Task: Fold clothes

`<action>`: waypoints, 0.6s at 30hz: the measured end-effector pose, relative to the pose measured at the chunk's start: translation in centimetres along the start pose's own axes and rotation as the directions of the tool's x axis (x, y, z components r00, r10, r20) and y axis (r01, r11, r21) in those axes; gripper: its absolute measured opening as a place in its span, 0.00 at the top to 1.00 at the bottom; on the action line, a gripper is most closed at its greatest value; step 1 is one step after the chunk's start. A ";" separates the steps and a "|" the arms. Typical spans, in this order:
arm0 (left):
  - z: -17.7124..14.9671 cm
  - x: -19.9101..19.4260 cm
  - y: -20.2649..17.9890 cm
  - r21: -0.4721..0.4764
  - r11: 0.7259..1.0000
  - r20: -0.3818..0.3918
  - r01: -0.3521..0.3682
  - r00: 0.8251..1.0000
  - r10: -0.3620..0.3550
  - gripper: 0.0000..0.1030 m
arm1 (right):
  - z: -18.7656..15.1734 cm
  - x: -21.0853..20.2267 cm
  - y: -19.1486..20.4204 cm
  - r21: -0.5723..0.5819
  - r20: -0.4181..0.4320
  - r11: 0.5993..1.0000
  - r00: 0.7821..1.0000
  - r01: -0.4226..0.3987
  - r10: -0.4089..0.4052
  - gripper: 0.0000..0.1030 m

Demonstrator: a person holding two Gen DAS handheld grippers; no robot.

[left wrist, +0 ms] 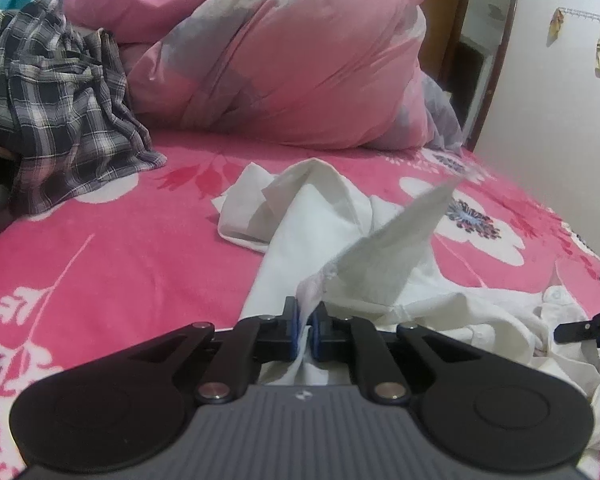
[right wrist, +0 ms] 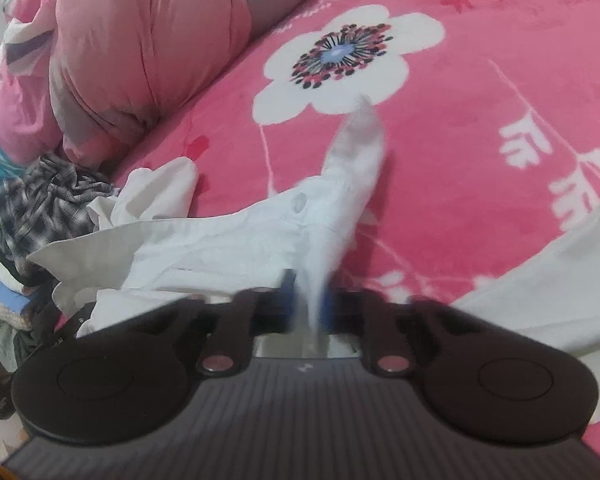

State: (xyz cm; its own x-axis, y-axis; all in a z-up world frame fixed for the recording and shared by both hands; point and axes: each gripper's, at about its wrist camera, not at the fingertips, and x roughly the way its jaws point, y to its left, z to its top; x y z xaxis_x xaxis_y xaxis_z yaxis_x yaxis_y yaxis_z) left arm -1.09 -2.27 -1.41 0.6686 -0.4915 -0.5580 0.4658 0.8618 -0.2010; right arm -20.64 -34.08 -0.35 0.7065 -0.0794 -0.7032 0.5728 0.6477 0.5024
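A white shirt (left wrist: 320, 216) lies crumpled on the pink floral bed cover (left wrist: 120, 248). My left gripper (left wrist: 308, 320) is shut on a fold of the shirt, and a stiff pointed flap (left wrist: 392, 248) sticks up past the pads. In the right wrist view my right gripper (right wrist: 310, 300) is shut on another part of the white shirt (right wrist: 228, 240), with a pointed tip (right wrist: 360, 140) rising above it. The right gripper also shows at the right edge of the left wrist view (left wrist: 592, 324).
A plaid shirt (left wrist: 60, 100) lies heaped at the left. A bulky pink duvet (left wrist: 280, 60) fills the back of the bed. A doorway (left wrist: 480, 60) and white wall are at the far right. More white cloth (right wrist: 560, 280) lies at the right.
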 end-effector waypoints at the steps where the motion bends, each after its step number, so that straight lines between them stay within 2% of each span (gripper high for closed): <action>1: 0.1 -0.2 0.1 -0.001 1.000 0.007 0.003 1.000 -0.003 0.94 | 0.0 -0.4 0.4 -0.019 0.020 1.000 1.000 0.009 -0.009 0.98; 8: 1.2 -2.5 0.1 -0.005 1.000 0.081 0.012 0.997 -0.012 0.95 | 0.9 -3.8 2.8 -0.122 0.180 0.991 0.983 0.053 -0.030 1.00; 12: 2.4 -3.4 -0.2 -0.008 1.000 0.118 0.019 0.993 -0.018 0.95 | 2.0 -4.9 3.6 -0.163 0.239 0.984 0.971 0.070 -0.030 1.00; 18: 4.9 -3.0 -1.7 0.036 0.999 0.141 0.017 0.990 -0.022 0.96 | 4.5 -6.1 4.6 -0.233 0.329 0.967 0.944 0.100 -0.018 1.00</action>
State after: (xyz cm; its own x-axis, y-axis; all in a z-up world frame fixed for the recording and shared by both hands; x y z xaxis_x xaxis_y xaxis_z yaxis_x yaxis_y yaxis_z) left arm -1.03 -2.85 4.56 0.7333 -0.5235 -0.4338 0.4981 0.8480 -0.1814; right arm -20.44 -34.01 8.49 0.7934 -0.3357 -0.5078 0.5277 0.7952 0.2988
